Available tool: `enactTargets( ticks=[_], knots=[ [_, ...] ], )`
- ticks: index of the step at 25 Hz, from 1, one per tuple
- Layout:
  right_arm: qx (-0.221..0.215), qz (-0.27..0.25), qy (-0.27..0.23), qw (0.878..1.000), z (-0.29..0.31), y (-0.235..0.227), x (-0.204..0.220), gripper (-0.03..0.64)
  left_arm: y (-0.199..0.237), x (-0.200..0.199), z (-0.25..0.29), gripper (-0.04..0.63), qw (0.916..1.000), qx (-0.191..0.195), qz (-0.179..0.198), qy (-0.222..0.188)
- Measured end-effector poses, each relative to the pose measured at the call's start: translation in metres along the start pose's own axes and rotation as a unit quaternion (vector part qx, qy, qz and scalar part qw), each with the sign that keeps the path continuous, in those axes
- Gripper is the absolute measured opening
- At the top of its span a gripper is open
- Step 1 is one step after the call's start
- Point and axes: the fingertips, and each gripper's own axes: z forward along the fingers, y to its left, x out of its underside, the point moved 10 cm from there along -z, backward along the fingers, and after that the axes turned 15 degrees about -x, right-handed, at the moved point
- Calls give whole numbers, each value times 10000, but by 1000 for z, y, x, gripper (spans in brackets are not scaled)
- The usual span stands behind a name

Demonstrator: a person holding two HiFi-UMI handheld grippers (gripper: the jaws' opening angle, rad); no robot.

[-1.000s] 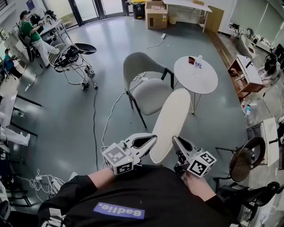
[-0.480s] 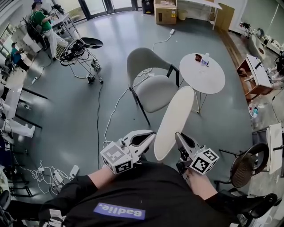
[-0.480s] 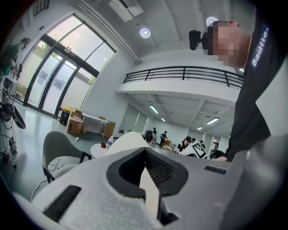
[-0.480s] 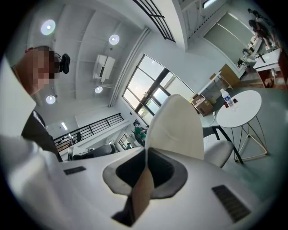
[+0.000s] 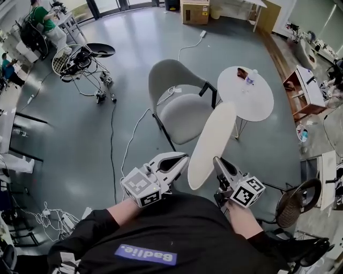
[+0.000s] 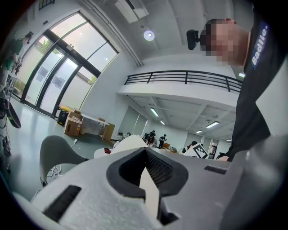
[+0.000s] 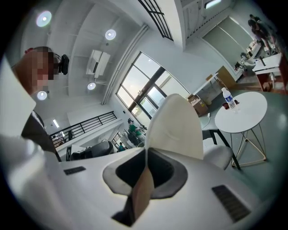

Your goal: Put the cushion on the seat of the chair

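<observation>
A grey floor (image 5: 80, 139) spreads around the round white table (image 5: 252, 101). Well beyond the table stands a cardboard box (image 5: 195, 12), near tall glass windows (image 6: 54, 81). Right of the table is what looks like a low wooden cabinet (image 5: 299, 88). Well to its left, cables (image 5: 113, 139) trail. Round ceiling lights (image 6: 149, 35) glow overhead.

there is one cushion (image 5: 212, 143), one grey chair (image 5: 181, 113) and one round bench (image 5: 255, 105). two grippers show: left gripper (image 5: 182, 161), right gripper (image 5: 218, 162).
</observation>
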Motion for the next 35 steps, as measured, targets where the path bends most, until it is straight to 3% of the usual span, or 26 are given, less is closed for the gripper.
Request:
enactTargets(
  ticks=[8, 15, 23, 35],
  knots=[
    [456, 50, -13, 9989, 81, -39, -26, 40, 96, -42, 40, 12, 9991, 347, 247, -38],
    [768, 157, -229, 9967, 134, -80, -40, 40, 157, -59, 65, 12, 9991, 386, 146, 34],
    [714, 573, -250, 9955, 157, -141, -45, 40, 177, -58, 95, 12, 9998, -26, 29, 204],
    [555, 1172, -186, 9914, 200, -241, -28, 40, 171, -52, 120, 12, 9976, -628, -104, 264]
  ],
)
